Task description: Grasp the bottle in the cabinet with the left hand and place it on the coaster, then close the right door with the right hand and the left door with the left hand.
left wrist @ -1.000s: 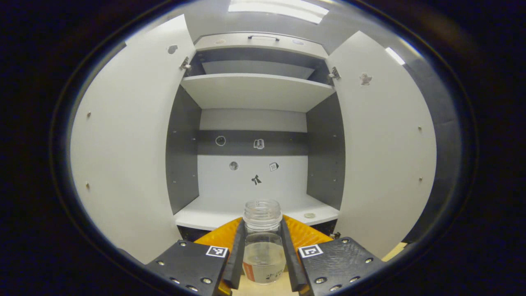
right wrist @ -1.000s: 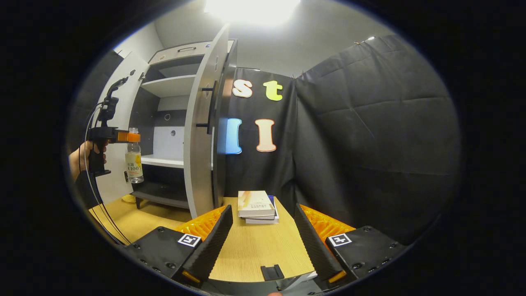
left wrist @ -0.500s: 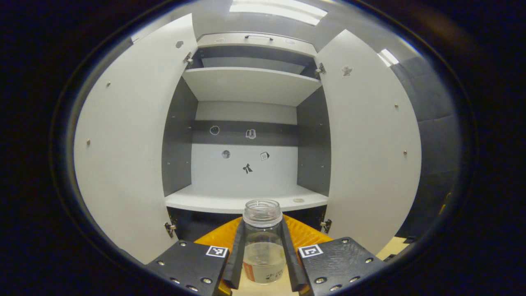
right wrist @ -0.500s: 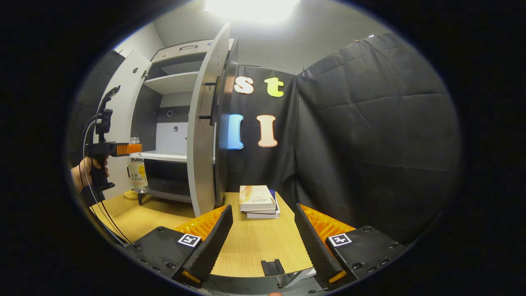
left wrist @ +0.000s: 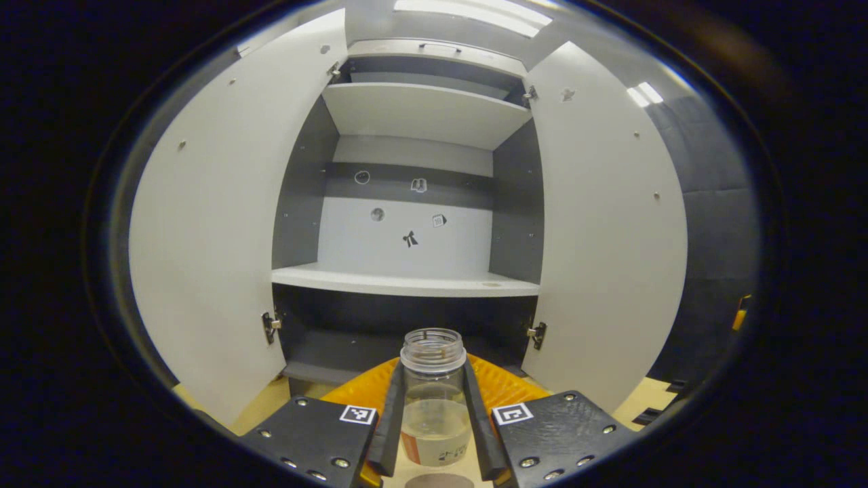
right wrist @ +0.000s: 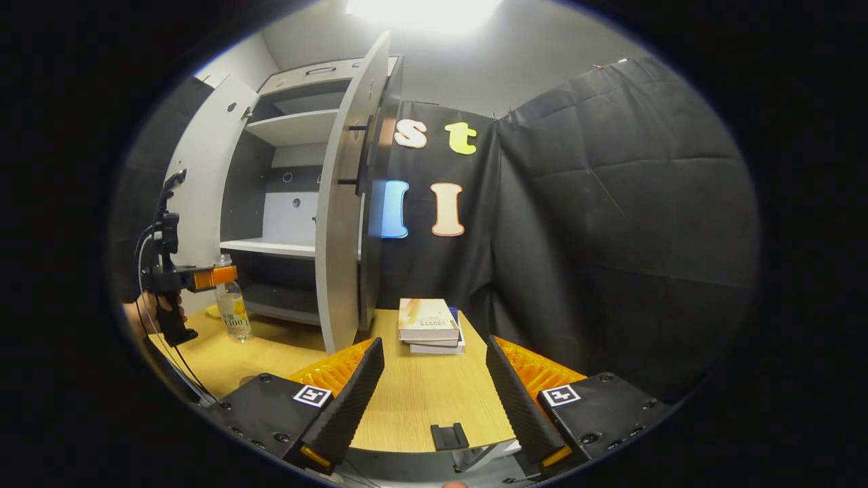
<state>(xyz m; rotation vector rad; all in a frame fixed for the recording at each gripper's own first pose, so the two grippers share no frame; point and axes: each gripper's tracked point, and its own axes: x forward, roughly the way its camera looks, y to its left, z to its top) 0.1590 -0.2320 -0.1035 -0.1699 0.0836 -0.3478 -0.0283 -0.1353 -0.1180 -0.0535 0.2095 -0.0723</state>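
1. The left gripper (left wrist: pixel 434 413) has its jaws clenched on the bottle (left wrist: pixel 434 400), one finger on each side of the clear body under the open, capless neck. The bottle stands upright between them, with some liquid in its lower part.

2. Compared with one second ago, the bottle is much lower. In the left gripper view the cabinet's middle shelf (left wrist: pixel 407 281) now sits well above the bottle mouth, while before it was behind the bottle. So the bottle is out of the cabinet and comes down toward the worktop (right wrist: pixel 413 400).

3. A dark round shape, probably the coaster (left wrist: pixel 434 481), appears at the bottom edge just under the bottle. I cannot tell if the bottle touches it already.

4. In the right gripper view the left gripper (right wrist: pixel 207 278), held by a hand (right wrist: pixel 139 315), carries the bottle (right wrist: pixel 234 312) close over the worktop near its left edge, in front of the cabinet. Its base seems to be at the surface or just above.

5. The right gripper (right wrist: pixel 430 386) waits with jaws released and nothing between them, over the near edge of the worktop. A pile of books (right wrist: pixel 430 325) lies beyond it.

6. Both doors, the left door (left wrist: pixel 210 224) and the right door (left wrist: pixel 607 224), are wide open. I judge that placing is nearly complete; release and closing the doors are not yet done.
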